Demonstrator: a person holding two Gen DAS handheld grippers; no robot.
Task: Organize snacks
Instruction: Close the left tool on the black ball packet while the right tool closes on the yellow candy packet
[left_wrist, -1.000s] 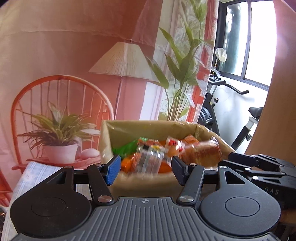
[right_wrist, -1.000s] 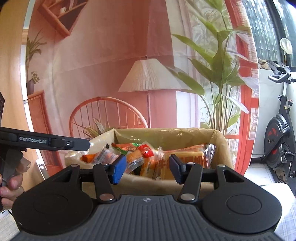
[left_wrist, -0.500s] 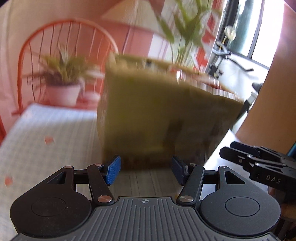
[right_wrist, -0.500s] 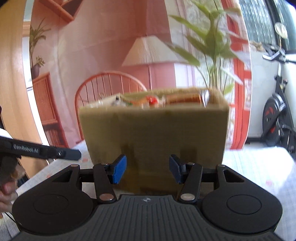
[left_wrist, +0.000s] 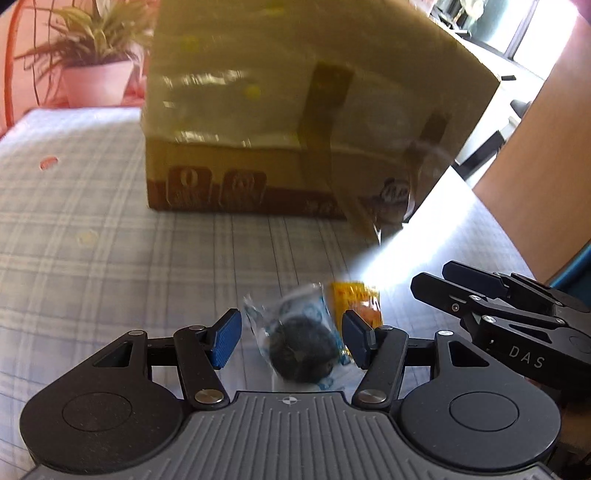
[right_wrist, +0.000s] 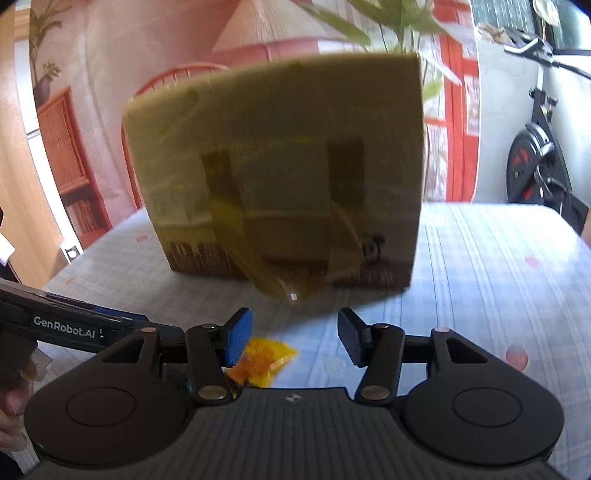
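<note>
Jaws of both grippers stand apart, pressing on nothing, above snacks on the checked counter.

Between the left gripper (left_wrist: 291, 334) pads lies a clear packet with a dark round snack (left_wrist: 301, 349), untouched by either pad; a yellow-orange packet (left_wrist: 356, 301) lies just beyond it on the counter (left_wrist: 110, 240). The right gripper (right_wrist: 295, 338) hovers with that yellow packet (right_wrist: 264, 356) under its left pad, bare cloth between its jaws. "DAS" reads on the right tool's side, "GenRobot.AI" on the left one's. Farther off stands the taped cardboard box (left_wrist: 295, 110), its printing too blurred to read. Behind it: a potted plant (left_wrist: 92, 62) and an exercise bike (right_wrist: 535, 147).
</note>
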